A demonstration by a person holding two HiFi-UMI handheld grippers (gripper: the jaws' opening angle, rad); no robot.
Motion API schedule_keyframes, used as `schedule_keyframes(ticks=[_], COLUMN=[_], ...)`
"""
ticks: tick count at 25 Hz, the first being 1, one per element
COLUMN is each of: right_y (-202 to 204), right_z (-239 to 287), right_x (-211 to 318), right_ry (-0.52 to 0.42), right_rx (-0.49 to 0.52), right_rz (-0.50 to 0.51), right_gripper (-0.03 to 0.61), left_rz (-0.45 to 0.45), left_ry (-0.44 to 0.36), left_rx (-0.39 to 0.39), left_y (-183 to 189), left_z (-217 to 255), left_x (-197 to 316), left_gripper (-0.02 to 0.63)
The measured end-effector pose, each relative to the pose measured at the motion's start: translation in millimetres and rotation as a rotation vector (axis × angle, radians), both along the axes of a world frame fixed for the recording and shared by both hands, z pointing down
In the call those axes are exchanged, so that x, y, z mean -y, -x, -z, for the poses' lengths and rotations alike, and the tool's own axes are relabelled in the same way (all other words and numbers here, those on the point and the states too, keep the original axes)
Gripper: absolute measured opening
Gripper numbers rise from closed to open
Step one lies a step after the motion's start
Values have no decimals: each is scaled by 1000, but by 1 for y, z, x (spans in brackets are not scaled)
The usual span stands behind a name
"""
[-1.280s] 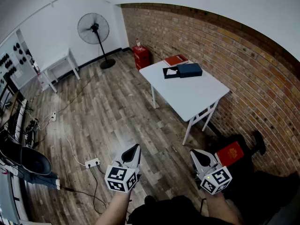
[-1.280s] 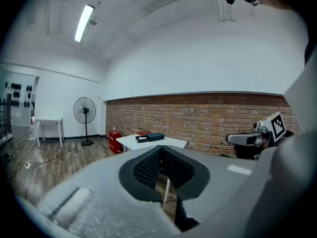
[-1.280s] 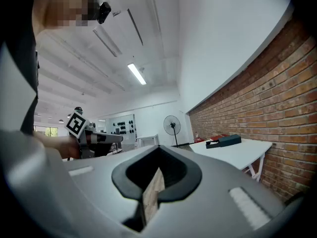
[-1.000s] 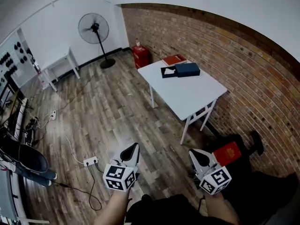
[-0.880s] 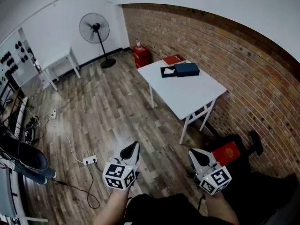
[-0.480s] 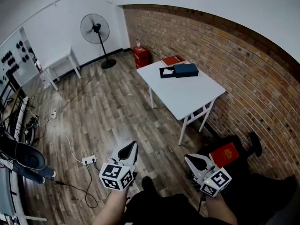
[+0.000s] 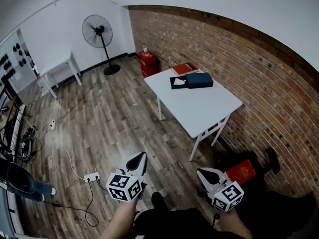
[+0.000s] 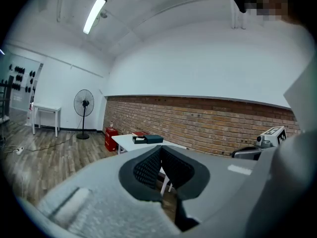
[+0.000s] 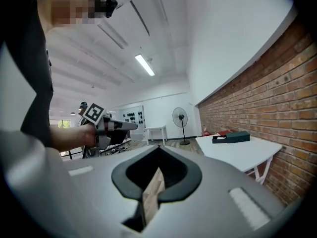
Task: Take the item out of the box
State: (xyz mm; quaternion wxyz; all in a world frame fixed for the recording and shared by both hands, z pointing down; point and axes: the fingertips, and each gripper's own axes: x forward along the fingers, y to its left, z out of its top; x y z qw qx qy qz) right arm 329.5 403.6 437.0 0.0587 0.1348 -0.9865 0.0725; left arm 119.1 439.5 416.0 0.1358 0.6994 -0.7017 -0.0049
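Left tool (image 7: 139, 158), right tool (image 7: 203, 173) both clenched, empty. Box (image 7: 199, 80) well apart on surface (image 7: 202, 108). Risk: arriving unopened, shoving box; item (image 7: 179, 81) apparently small.

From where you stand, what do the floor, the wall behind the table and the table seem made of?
Floor: wood or wood-look laminate, matte; plank seams and grain show.
Wall: bare reddish brick, rough; mortar lines show.
Table: smooth white top, perhaps laminate or painted board.
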Motion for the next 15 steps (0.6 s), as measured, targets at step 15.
schedule_keyframes(ticks=[15], right_y=[161], right_z=[-8], right_x=[89], right_ry=[-6], right_rx=[-66], right_rz=[18], right_gripper=[0], left_rz=[-98], left_ry=[18], left_rx=[20], left_y=[129], left_z=[2], left_x=[92], left_gripper=[6])
